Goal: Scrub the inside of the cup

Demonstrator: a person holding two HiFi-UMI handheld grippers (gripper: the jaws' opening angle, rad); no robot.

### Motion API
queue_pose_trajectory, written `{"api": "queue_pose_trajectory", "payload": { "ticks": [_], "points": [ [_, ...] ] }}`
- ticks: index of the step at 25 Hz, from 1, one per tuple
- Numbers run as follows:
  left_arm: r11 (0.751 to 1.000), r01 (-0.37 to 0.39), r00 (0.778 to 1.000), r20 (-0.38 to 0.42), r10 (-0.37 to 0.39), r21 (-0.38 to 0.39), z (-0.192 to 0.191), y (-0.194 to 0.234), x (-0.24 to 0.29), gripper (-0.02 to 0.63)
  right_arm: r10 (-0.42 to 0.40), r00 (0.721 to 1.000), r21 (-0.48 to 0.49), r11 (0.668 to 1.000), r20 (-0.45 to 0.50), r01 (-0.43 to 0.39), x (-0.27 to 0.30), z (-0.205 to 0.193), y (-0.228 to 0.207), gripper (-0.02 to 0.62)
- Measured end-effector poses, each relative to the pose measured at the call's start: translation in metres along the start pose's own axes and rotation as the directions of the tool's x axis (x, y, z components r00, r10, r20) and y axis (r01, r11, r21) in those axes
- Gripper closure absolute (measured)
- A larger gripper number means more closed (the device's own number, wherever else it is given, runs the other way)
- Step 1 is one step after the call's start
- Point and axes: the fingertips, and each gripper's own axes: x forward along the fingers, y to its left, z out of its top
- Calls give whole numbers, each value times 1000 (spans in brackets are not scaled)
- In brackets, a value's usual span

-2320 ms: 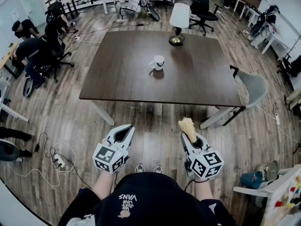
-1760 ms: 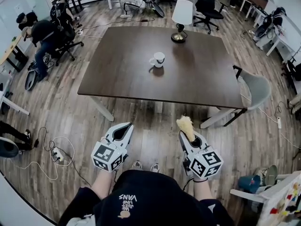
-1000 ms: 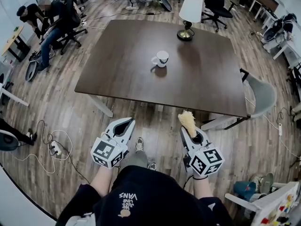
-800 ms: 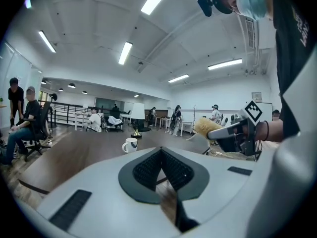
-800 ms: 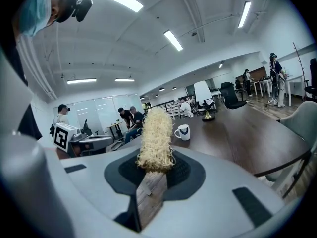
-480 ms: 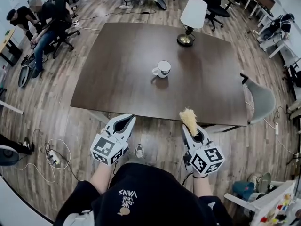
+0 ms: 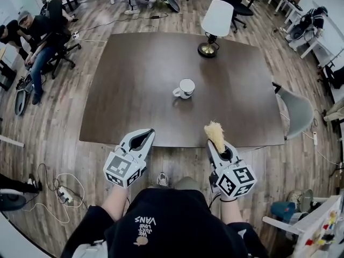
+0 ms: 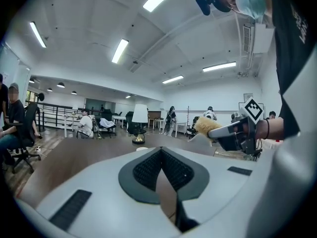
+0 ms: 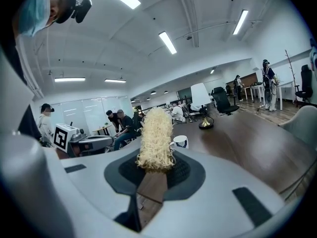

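Tutor: Both tongs are advancing with the person since the earlier frames: the near edge of the tabletop (image 7: 123, 79) is now lying just under their tips, where only floor was showing before.

Student: What is each one doing?

Tutor: The left tongs (image 7: 146, 134) are staying pressed together with nothing between them. The right tongs (image 7: 213, 144) are pinching the flat wooden handle of a brush (image 7: 215, 131), its pale bristle head standing out past the tips.

Student: Where is the cup sitting?

Tutor: The cup (image 7: 186, 87) is standing upright near the middle of the tabletop, mouth up. Its handle is pointing toward the left of the head view. It is standing well apart from both tongs and short of the lamp (image 7: 214, 24).

Student: Which relation is governing the coming move?

Tutor: The cup is lying ahead of the tips, between the two lines of reach and somewhat nearer the right tongs. The brush's long axis is pointing forward, close to level, while the cup's opening is facing up. Judging from that, the brush is going to need tipping bristles-down over the rim. The empty left tongs, lying on the handle side, are looking best placed to steady the cup.
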Motion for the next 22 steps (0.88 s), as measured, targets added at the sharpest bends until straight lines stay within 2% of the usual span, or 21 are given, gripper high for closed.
{"api": "queue_pose_trajectory", "payload": {
  "ticks": [9,22],
  "points": [
    [999,-29,1000,-11,28,-23,-3,19,35,595,15,1000,6,1000,-27,-15,32,6,-29,516],
    [995,-97,995,-1,97,-11,16,41,113,595,109,993,-16,994,-40,-110,92,42,-91,517]
  ]
}}
